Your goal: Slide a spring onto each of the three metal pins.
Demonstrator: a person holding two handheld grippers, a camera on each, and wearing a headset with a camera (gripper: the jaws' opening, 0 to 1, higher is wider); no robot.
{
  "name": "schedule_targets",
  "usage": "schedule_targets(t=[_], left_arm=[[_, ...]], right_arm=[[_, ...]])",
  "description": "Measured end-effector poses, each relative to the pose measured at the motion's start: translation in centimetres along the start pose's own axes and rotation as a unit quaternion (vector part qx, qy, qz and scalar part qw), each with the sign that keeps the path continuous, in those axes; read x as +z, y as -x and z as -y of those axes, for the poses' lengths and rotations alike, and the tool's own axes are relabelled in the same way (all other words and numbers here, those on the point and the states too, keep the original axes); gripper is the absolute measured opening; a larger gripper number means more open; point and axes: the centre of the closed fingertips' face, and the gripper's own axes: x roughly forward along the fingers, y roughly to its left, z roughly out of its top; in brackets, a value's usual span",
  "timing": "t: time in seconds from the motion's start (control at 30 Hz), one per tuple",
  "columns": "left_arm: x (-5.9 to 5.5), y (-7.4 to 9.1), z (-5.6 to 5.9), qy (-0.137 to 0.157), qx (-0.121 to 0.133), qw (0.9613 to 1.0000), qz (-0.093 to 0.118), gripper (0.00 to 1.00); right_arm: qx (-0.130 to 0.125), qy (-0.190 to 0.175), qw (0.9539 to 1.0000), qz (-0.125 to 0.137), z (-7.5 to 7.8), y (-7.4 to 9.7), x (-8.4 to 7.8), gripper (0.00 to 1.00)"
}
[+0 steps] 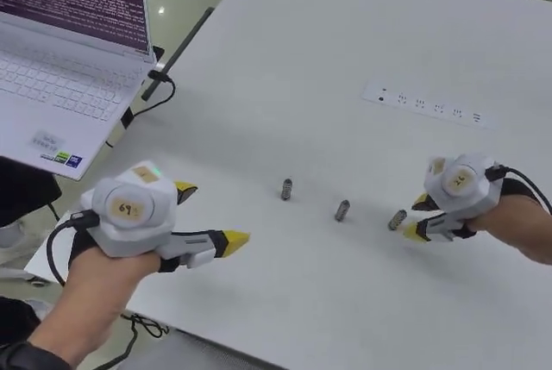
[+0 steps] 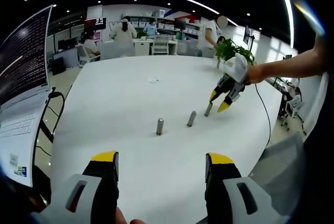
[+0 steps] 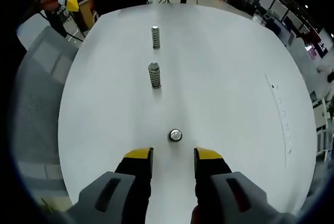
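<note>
I have the left gripper (image 2: 162,158) low over the near edge of the white worktop (image 1: 328,59), its yellow-tipped fingers (image 2: 104,157) spread wide with nothing between them. The right gripper (image 3: 173,154) sits down close to the surface on the other side, its fingers set much narrower but still parted and not touching anything. Three short metal pins stand in a loose row between the two grippers. The third pin (image 3: 175,135) is just ahead of the right fingertips, in line with the gap; from the right gripper view I look at it end on, so I cannot tell whether it carries a spring, and in the head view it appears to lean. The middle pin (image 3: 154,75) and the far pin (image 3: 155,37) both show spring coils around them and stand well apart from either gripper. An open laptop (image 1: 69,42) rests on the worktop's left corner, and a white power strip (image 1: 427,104) lies beyond the pins.
</note>
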Motion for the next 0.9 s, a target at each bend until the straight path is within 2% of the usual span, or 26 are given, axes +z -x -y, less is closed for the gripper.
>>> schedule_targets(t=[0.3, 0.37, 0.57, 0.67, 0.87, 0.9], left_arm=[[0.7, 0.1, 0.1, -0.014, -0.007, 0.9999, 0.005, 0.63], [0.8, 0.1, 0.1, -0.016, -0.009, 0.9998, 0.006, 0.63], [0.7, 0.2, 0.5, -0.020, -0.016, 0.9996, 0.006, 0.63], [0.8, 0.3, 0.6, -0.022, -0.019, 0.9995, 0.010, 0.63], [0.9, 0.3, 0.8, -0.024, -0.025, 0.9993, 0.013, 0.63], [1.0, 0.3, 0.9, -0.024, -0.026, 0.9993, 0.014, 0.63]], right_arm=[[-0.027, -0.064, 0.9967, 0.042, -2.2, 1.0, -1.2, 0.34], [-0.029, -0.084, 0.9945, 0.056, -2.8, 1.5, -1.3, 0.34], [-0.048, -0.111, 0.9902, 0.070, -3.5, 2.6, -1.8, 0.34], [-0.061, -0.137, 0.9845, 0.091, -3.6, 3.3, -1.6, 0.35], [-0.074, -0.148, 0.9811, 0.100, -4.1, 4.5, -1.5, 0.37], [-0.083, -0.147, 0.9798, 0.107, -4.2, 4.9, -1.4, 0.38]])
